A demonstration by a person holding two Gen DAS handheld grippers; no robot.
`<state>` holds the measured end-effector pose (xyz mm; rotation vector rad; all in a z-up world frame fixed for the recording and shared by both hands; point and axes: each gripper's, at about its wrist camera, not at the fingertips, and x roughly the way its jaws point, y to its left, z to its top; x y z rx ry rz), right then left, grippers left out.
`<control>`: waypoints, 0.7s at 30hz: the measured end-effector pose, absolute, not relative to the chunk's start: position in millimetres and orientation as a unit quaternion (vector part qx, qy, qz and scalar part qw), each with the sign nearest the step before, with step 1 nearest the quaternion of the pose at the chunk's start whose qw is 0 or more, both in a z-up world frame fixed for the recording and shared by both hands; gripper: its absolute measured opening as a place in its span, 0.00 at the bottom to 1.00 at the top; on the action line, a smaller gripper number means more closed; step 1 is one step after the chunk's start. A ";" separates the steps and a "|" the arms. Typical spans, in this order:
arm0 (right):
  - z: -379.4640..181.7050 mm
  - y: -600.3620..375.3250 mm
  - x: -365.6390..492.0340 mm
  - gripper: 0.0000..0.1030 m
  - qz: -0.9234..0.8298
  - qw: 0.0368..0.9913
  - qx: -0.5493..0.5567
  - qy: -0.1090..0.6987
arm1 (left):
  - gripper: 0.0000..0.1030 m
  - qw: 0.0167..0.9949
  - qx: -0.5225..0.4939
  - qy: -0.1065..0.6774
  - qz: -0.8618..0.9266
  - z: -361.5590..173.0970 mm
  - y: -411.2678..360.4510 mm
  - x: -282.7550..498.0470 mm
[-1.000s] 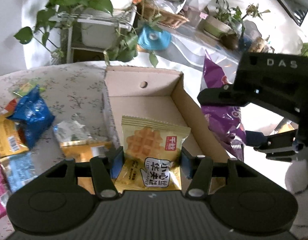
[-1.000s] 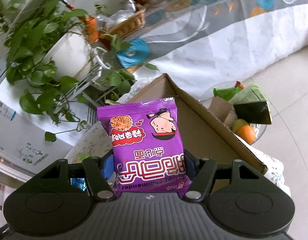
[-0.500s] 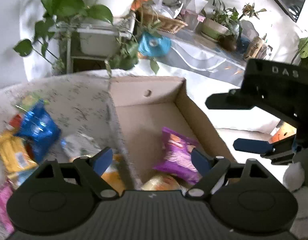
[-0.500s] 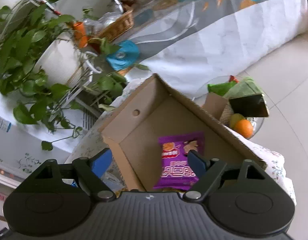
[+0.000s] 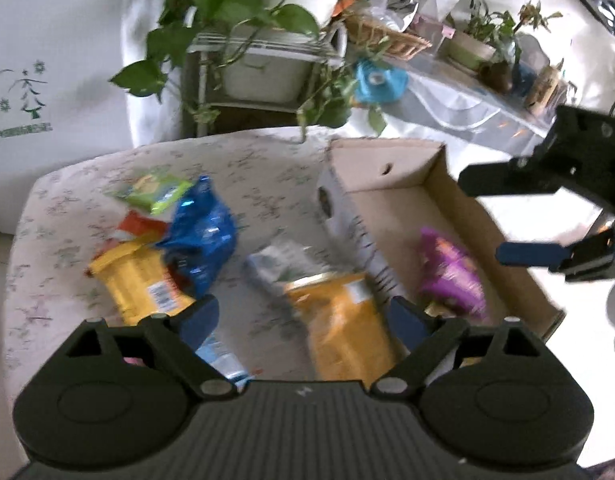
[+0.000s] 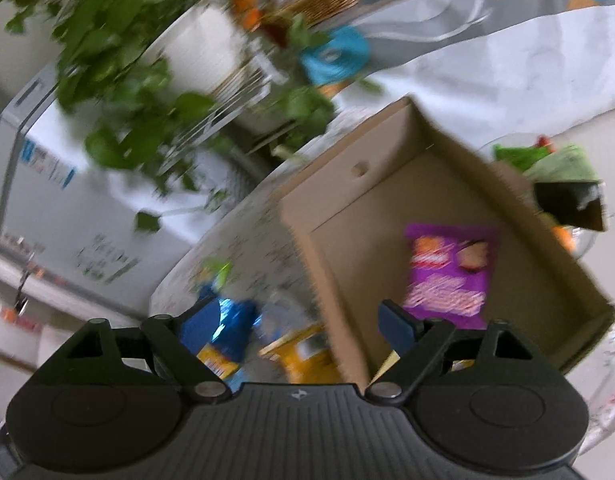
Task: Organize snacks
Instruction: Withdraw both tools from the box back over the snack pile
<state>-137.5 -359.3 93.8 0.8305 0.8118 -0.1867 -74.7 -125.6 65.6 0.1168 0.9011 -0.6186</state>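
An open cardboard box (image 5: 387,164) (image 6: 327,200) sits on the right of the floral-clothed table (image 5: 67,208). A purple snack packet (image 5: 451,272) (image 6: 451,272) lies flat inside it. Left of the box lies a loose pile: a blue packet (image 5: 203,232), a yellow packet (image 5: 139,280), a green packet (image 5: 155,192), a silvery packet (image 5: 283,260) and an orange packet (image 5: 339,328). My left gripper (image 5: 303,316) hangs over the orange packet, jaws opening and holding nothing. My right gripper (image 6: 297,320) (image 5: 519,216) hovers at the box's near-left wall, jaws opening, nothing between them.
Potted trailing plants on a white stand (image 5: 259,60) crowd the table's far edge. A wicker basket (image 5: 387,36) and more pots stand on a long covered table behind. On the floor beyond the box stands a glass bowl with fruit (image 6: 547,160).
Both grippers opened and let go of their packets. The purple packet now lies in the box. My left gripper swung left from the box to above the loose snacks.
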 end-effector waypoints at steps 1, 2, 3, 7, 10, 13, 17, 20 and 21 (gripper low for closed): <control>92.1 -355.8 -135.3 0.87 -0.076 0.830 0.394 0.387 | 0.89 0.854 0.061 0.427 -0.290 64.4 -119.6 -73.8; 90.4 -351.3 -132.5 0.87 -0.062 0.828 0.395 0.393 | 0.89 0.855 0.064 0.427 -0.285 62.8 -112.8 -72.6; 88.7 -347.0 -130.3 0.87 -0.052 0.826 0.395 0.398 | 0.90 0.857 0.063 0.428 -0.279 61.0 -105.1 -70.8; 82.1 -330.3 -121.7 0.87 -0.026 0.820 0.393 0.415 | 0.91 0.869 0.032 0.430 -0.243 49.9 -75.5 -61.9; 74.5 -317.4 -116.8 0.87 -0.012 0.814 0.388 0.432 | 0.91 0.872 0.016 0.443 -0.205 40.4 -61.0 -54.8; 68.4 -307.7 -113.6 0.87 -0.013 0.813 0.373 0.446 | 0.91 0.866 0.007 0.461 -0.193 38.0 -50.2 -49.6; 62.9 -293.7 -110.2 0.87 -0.030 0.819 0.346 0.456 | 0.92 0.874 -0.007 0.446 -0.195 48.7 -37.7 -47.7; 59.8 -278.1 -106.9 0.87 -0.051 0.832 0.302 0.463 | 0.92 0.876 -0.020 0.440 -0.195 54.2 -31.8 -45.8; 58.3 -272.5 -105.6 0.87 -0.059 0.835 0.286 0.466 | 0.92 0.877 -0.024 0.439 -0.192 55.0 -29.2 -44.7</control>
